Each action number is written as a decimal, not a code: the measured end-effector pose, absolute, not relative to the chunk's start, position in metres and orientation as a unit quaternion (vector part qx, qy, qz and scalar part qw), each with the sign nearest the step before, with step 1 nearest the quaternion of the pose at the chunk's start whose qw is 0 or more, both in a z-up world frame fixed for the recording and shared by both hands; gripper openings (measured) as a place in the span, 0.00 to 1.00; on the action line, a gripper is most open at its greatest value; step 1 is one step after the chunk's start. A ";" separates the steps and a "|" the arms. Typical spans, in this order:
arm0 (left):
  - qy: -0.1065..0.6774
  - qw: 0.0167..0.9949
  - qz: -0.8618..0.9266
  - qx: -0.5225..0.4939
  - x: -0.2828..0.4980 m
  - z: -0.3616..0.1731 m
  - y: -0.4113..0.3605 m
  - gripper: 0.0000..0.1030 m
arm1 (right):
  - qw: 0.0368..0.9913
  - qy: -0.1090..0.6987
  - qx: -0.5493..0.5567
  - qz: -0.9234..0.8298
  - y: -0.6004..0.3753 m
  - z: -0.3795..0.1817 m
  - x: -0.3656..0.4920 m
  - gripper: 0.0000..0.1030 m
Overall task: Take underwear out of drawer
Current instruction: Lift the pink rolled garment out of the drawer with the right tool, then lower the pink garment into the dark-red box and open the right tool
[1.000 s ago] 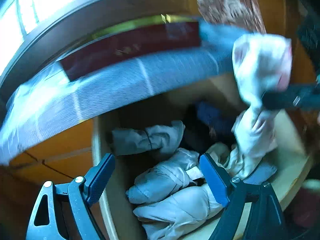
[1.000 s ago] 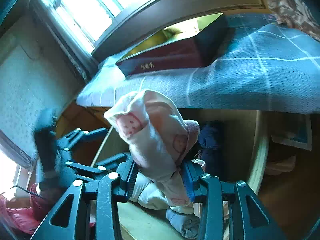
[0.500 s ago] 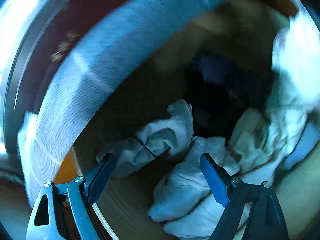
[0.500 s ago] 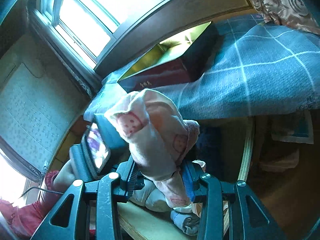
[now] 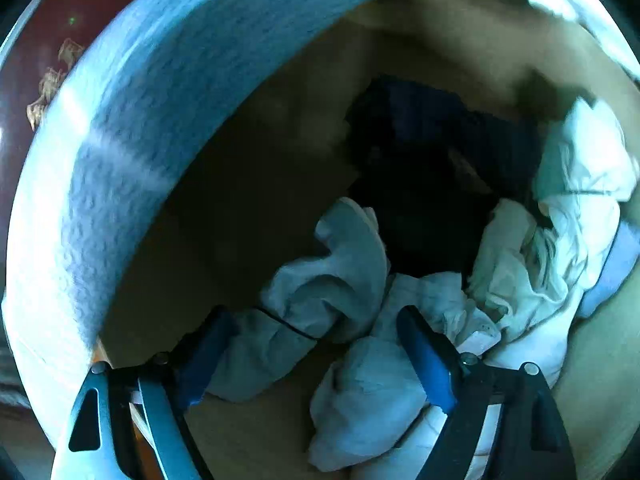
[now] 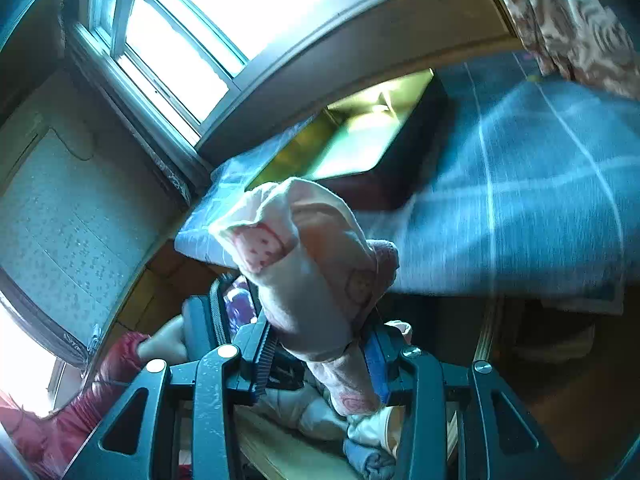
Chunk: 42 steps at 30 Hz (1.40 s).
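A: While the left gripper (image 5: 312,356) closes (nothing pinched, jaws wide) over grey underwear (image 5: 320,300) in the drawer (image 5: 592,392), what's the right gripper (image 6: 320,356) doing?

B: It's clamped on pink underwear (image 6: 312,272), above the drawer.

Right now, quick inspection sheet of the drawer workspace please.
Surface: wooden drawer, open, floor partly bare.
Job's things: pink patterned underwear lifted above drawer; pale rolled underwear inside.
Clutter: dark garments at the back; more pale bundles.
Grippers: left hand-held gripper closing around the pale roll, pads not pressing; right hand-held gripper shut on the pink pair.
Cables: nothing seen.
Surroundings: blue checked bedding, maroon box, window.
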<state>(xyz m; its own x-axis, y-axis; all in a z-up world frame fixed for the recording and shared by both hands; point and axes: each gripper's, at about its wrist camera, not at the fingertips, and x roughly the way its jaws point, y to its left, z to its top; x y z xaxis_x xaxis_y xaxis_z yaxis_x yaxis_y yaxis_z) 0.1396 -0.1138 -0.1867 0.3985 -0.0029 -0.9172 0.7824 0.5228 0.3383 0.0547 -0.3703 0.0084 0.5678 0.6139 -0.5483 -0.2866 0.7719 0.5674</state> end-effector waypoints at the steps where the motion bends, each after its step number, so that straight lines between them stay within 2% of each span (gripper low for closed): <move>1: 0.476 0.729 -0.269 0.411 0.138 -0.188 -0.114 0.83 | 0.861 0.380 0.212 0.263 -0.372 0.016 0.059 0.39; 15: 0.464 0.730 -0.267 0.425 0.118 -0.207 -0.124 0.80 | 0.863 0.363 0.268 0.229 -0.404 0.089 0.165 0.39; 20: 0.463 0.732 -0.268 0.423 0.120 -0.213 -0.123 0.80 | 0.865 0.384 0.252 0.202 -0.394 0.091 0.218 0.39; 27: 0.460 0.732 -0.270 0.423 0.120 -0.198 -0.115 0.79 | 0.852 0.437 0.233 0.169 -0.373 0.065 0.292 0.39; 28: 0.459 0.732 -0.272 0.424 0.119 -0.198 -0.115 0.78 | 0.849 0.444 0.234 0.164 -0.371 0.061 0.299 0.39; 31: 0.496 0.718 -0.297 0.388 0.125 -0.197 -0.111 0.56 | 0.845 0.461 0.228 0.148 -0.363 0.047 0.325 0.39; 32: 0.511 0.717 -0.303 0.364 0.130 -0.197 -0.107 0.53 | 0.845 0.467 0.222 0.135 -0.360 0.042 0.335 0.39; 42: 0.512 0.717 -0.303 0.363 0.134 -0.200 -0.108 0.53 | 0.849 0.478 0.221 0.031 -0.364 0.007 0.386 0.38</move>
